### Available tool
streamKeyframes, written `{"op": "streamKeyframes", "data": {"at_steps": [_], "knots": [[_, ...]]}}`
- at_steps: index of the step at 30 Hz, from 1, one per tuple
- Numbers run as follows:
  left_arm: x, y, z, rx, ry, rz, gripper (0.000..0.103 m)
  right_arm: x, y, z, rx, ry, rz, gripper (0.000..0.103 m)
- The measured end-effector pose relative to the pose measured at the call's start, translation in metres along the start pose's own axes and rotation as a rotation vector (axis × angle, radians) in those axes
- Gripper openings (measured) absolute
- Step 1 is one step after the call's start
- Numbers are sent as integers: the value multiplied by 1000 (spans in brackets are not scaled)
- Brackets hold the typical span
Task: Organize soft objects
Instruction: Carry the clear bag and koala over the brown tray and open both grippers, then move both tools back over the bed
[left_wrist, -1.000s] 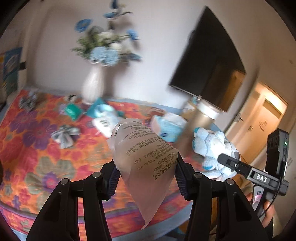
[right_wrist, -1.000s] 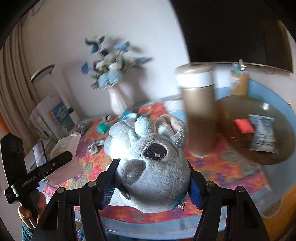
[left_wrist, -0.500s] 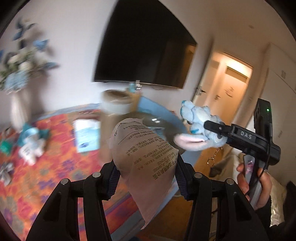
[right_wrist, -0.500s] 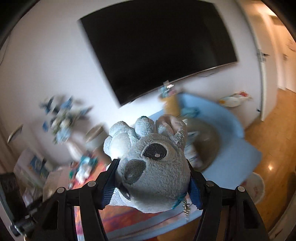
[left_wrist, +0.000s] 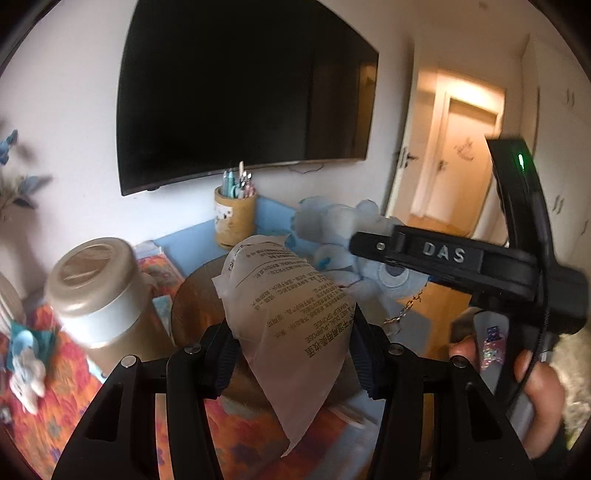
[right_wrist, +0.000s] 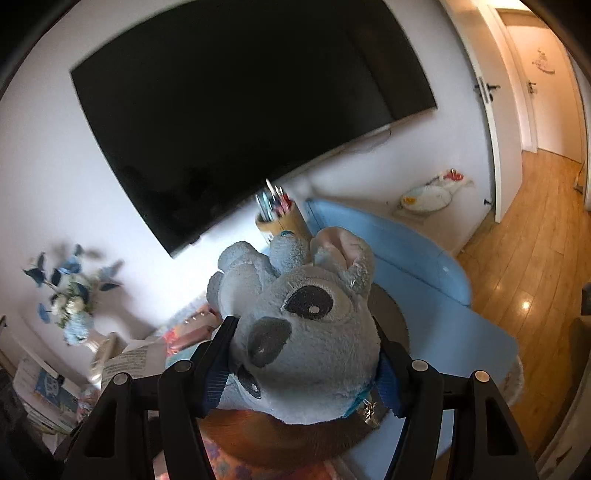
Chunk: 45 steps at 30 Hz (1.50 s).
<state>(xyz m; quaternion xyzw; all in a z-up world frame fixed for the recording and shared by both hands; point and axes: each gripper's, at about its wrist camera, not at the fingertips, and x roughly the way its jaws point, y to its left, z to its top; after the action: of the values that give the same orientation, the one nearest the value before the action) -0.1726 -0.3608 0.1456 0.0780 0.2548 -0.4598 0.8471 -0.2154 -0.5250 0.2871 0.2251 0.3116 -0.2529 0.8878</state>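
Observation:
My left gripper (left_wrist: 291, 354) is shut on a frosted plastic packet (left_wrist: 291, 310) printed with black text, which stands up between the pads. My right gripper (right_wrist: 303, 365) is shut on the head of a pale blue plush toy (right_wrist: 306, 317) with big dark eyes. In the left wrist view the plush toy (left_wrist: 332, 229) hangs to the right, just beyond the packet. Both objects are held in the air over a round brown tray (left_wrist: 195, 306) on the blue table end (right_wrist: 424, 273). The packet (right_wrist: 133, 358) shows at lower left in the right wrist view.
A tan and white canister (left_wrist: 96, 295) stands left of the tray on the floral cloth (left_wrist: 55, 424). A pen holder (left_wrist: 236, 218) sits at the wall under a large black TV (left_wrist: 240, 92). A flower vase (right_wrist: 74, 310) stands far left. A person's hand (left_wrist: 535, 387) grips the right handle.
Both grippers have swung right, away from the floral cloth and vase toward the round tray and blue table end, each keeping its grip. The TV and pen holder now fill the background.

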Motion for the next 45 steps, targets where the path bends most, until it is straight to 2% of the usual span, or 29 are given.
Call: {"op": "streamKeyframes", "data": {"at_steps": [2, 4, 7, 14, 19, 22, 25, 30, 32, 33, 34, 37, 40, 45], "knots": [[13, 2, -1, -1, 9, 19, 55, 23, 3, 6, -11, 48, 11, 66], [23, 7, -4, -12, 22, 31, 72, 39, 4, 7, -14, 93, 24, 68], [24, 9, -11, -32, 33, -6, 82, 51, -4, 9, 2, 132, 35, 68], [7, -9, -22, 38, 39, -52, 82, 23, -21, 2, 44, 111, 22, 69], [-30, -6, -36, 81, 42, -63, 82, -12, -18, -9, 54, 75, 47, 69], [-61, 5, -45, 93, 30, -21, 82, -33, -8, -18, 21, 45, 72, 69], [-96, 31, -54, 61, 15, 51, 84, -58, 17, -34, -59, -1, 122, 69], [-141, 96, -64, -35, 36, 301, 84, -83, 85, -60, -244, -43, 226, 70], [-152, 126, -68, -89, 51, 390, 84, -91, 124, -73, -338, -54, 279, 78], [-160, 145, -71, -125, 57, 433, 84, -92, 140, -80, -375, -57, 296, 88], [-167, 163, -75, -164, 60, 464, 84, -92, 161, -89, -424, -60, 312, 94], [-178, 215, -93, -284, 86, 521, 84, -80, 215, -118, -546, -33, 336, 94], [-177, 261, -118, -390, 109, 546, 84, -46, 274, -164, -700, 49, 327, 94], [-161, 312, -155, -447, 122, 607, 84, 10, 324, -217, -832, 169, 291, 94]]}}
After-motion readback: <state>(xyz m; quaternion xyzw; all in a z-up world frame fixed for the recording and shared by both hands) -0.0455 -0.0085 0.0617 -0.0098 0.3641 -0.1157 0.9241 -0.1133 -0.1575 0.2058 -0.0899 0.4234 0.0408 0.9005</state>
